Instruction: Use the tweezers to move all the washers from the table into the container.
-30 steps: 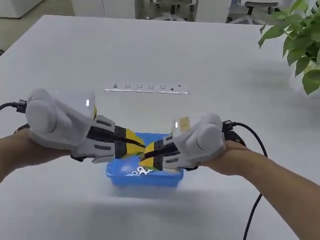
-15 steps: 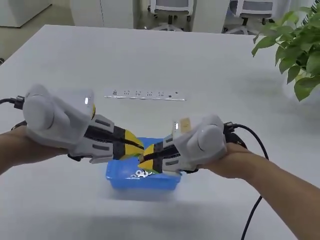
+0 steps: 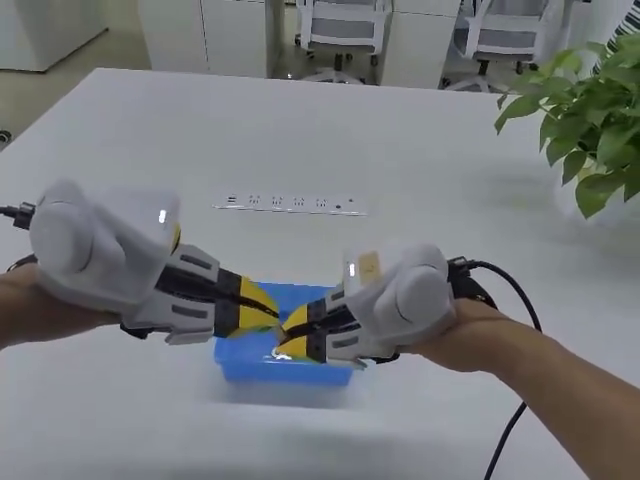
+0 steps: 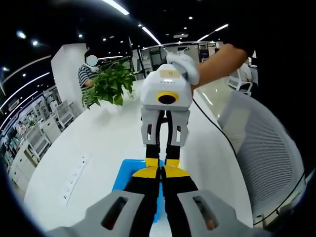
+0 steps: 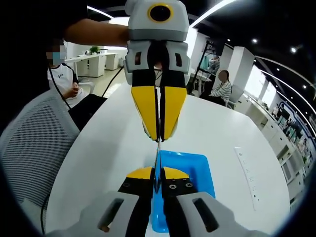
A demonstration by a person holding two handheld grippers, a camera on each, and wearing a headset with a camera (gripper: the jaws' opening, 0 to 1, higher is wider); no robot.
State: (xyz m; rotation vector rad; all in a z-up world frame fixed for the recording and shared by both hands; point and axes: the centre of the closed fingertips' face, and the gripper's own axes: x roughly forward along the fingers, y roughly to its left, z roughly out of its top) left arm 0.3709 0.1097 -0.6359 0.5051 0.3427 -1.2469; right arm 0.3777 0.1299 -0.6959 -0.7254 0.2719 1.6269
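Note:
A blue container sits on the white table, and a few pale washers glint inside it. My left gripper and right gripper meet tip to tip just above it. In the right gripper view thin metal tweezers run from my right gripper up into the left gripper, with both pairs of yellow jaws pressed shut on them over the container. In the left gripper view, my left gripper touches the right gripper above the container.
A white power strip lies flat behind the container. A leafy green plant overhangs the table's right side. A black cable trails from the right gripper. Office chairs stand beyond the far edge.
The head camera has tilted, so more of the room beyond the table shows. Both grippers stay joined tip to tip and sit slightly lower over the container.

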